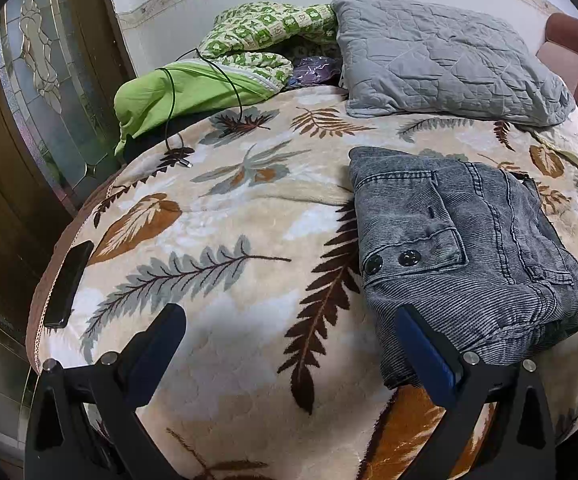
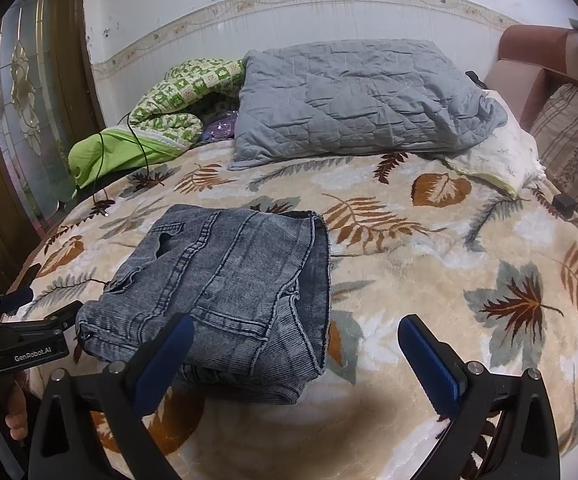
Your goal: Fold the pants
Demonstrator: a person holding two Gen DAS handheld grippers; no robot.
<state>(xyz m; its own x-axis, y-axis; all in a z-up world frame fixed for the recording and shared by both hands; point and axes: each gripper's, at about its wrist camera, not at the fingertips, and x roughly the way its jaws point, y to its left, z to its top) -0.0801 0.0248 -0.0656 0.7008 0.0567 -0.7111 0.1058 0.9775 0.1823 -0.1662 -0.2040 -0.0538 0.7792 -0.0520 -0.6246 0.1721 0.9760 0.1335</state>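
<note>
The grey washed denim pants (image 1: 465, 248) lie folded into a compact bundle on the leaf-patterned blanket (image 1: 225, 240); they also show in the right wrist view (image 2: 229, 288). My left gripper (image 1: 289, 320) is open and empty, its right finger just over the bundle's near corner. My right gripper (image 2: 295, 328) is open and empty, its left finger over the bundle's near edge. The left gripper also shows at the left edge of the right wrist view (image 2: 29, 320), beside the pants.
A grey quilted pillow (image 2: 353, 96) and green bedding (image 2: 157, 120) lie at the bed's head. A black cable (image 1: 209, 92) runs over the green cloth. A dark phone (image 1: 69, 284) lies at the bed's left edge. A glass-panelled door (image 1: 37, 80) stands left, a sofa (image 2: 569, 120) right.
</note>
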